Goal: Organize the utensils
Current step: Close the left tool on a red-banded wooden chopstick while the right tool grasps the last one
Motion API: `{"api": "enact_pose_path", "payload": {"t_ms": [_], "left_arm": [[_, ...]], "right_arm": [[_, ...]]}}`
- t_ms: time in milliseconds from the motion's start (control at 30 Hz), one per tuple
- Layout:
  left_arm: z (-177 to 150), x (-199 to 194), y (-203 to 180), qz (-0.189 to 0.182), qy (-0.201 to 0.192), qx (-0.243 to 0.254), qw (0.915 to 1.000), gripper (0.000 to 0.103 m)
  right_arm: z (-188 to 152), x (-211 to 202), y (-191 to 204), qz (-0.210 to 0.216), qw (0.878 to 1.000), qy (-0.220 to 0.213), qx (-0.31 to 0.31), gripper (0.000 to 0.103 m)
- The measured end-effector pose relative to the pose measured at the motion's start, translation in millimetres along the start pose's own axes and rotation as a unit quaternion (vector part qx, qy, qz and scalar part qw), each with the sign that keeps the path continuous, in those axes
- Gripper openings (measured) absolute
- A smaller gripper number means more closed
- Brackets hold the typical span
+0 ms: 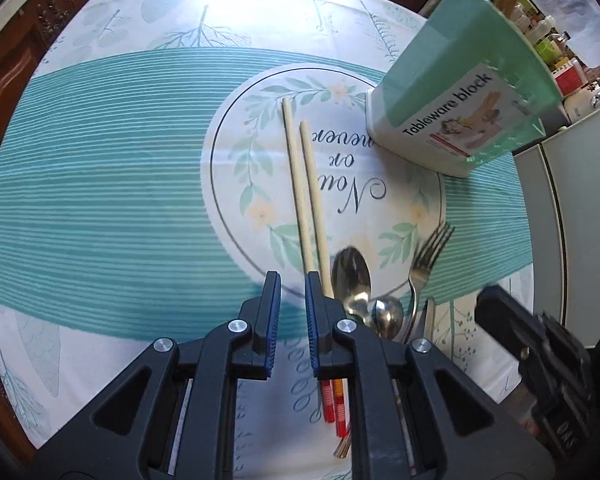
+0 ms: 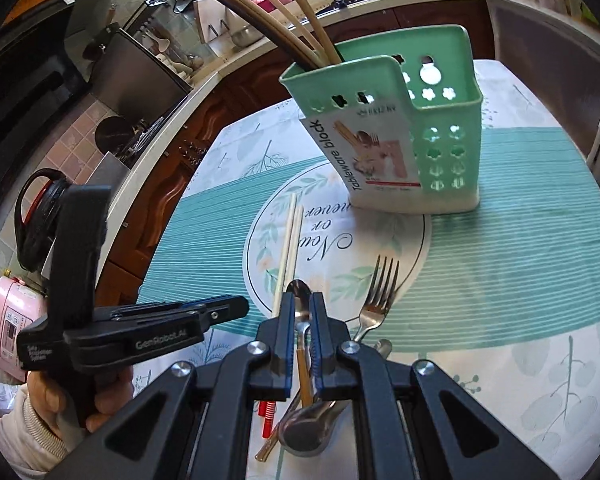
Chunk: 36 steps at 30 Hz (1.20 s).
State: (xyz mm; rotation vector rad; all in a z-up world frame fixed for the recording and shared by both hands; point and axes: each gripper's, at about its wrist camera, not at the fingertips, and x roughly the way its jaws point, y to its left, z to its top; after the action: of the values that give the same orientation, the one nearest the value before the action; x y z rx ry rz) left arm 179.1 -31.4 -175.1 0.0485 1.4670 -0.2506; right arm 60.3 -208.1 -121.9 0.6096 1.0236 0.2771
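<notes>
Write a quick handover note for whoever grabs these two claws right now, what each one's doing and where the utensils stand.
Right claw: nearly closed around the spoon handle; whether it grips yet is unclear.
Left claw: open, empty, hovering beside the pale chopsticks.
On the tablecloth: the pale chopsticks, fork, a second spoon and red-patterned chopsticks under the right claw.
Green holder: upright past the utensils, already holding several long brown utensils.
Done: those in the holder.
Left: move the spoons, fork and both chopstick pairs into the holder.

Black claw (image 2: 302,334) with blue pads (image 2: 287,344), silver screws, white sleeve (image 2: 4,436).
</notes>
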Motion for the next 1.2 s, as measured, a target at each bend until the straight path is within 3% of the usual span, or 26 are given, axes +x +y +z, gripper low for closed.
{"api": "enact_pose_path", "payload": {"t_ms": [267,533,900,1200], "left_arm": [[25,18,-6,0.010,0.026,-0.007,0.9996,0.010],[30,26,-30,0.053,0.040,0.028,0.9974,0.010],[9,17,-18,0.105,0.061,0.057,0.9910,0.010],[0,11,16,0.120,0.106,0.039,0.9863,0.010]], "right_arm": [[-3,4,-11,0.005,1.000,0.003,0.018,0.007],[-5,9,-18,0.010,1.000,0.012,0.025,0.007],[-2,15,-9,0.000,1.000,0.027,0.006,0.007],[27,59,13,-0.026,0.994,0.106,-0.004,0.007]]}}
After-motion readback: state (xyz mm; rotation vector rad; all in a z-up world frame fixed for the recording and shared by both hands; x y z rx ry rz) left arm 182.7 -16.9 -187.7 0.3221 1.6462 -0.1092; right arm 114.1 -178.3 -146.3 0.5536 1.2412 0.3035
